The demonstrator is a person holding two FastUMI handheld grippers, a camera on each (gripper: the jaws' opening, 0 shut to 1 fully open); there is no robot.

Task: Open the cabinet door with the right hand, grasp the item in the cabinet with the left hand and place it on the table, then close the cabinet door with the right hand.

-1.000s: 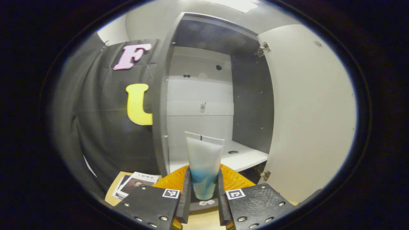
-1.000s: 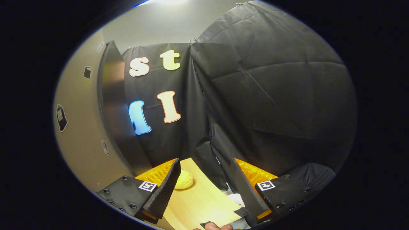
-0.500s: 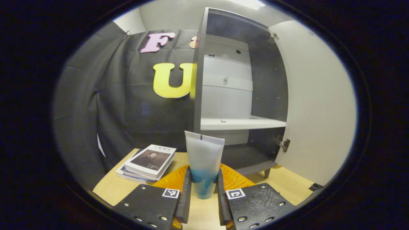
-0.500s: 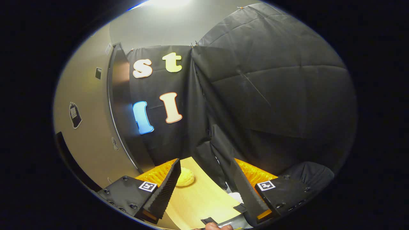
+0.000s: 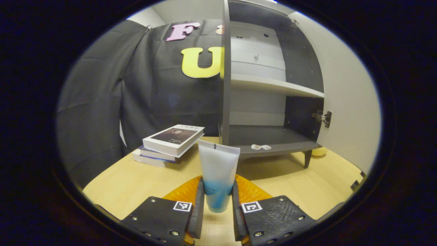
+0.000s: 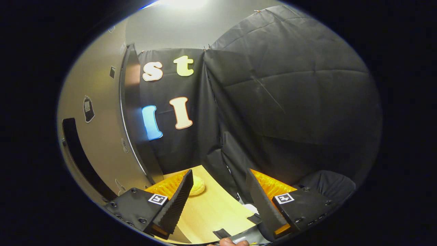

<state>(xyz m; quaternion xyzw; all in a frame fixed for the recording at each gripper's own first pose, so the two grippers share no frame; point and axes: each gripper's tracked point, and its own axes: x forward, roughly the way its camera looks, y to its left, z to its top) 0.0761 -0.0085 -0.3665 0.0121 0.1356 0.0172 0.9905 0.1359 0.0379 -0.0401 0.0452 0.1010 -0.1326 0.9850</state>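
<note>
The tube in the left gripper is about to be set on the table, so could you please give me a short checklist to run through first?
1. Left gripper shut on the tube: ok, both fingers press its lower end.
2. Tube out of the cabinet: ok.
3. Bare table ahead for setting down: ok.
4. Books away from the drop spot: ok, off to the side.
5. Tube touching the table: cannot tell.
6. Right gripper open, cabinet door open beside it: ok.
</note>
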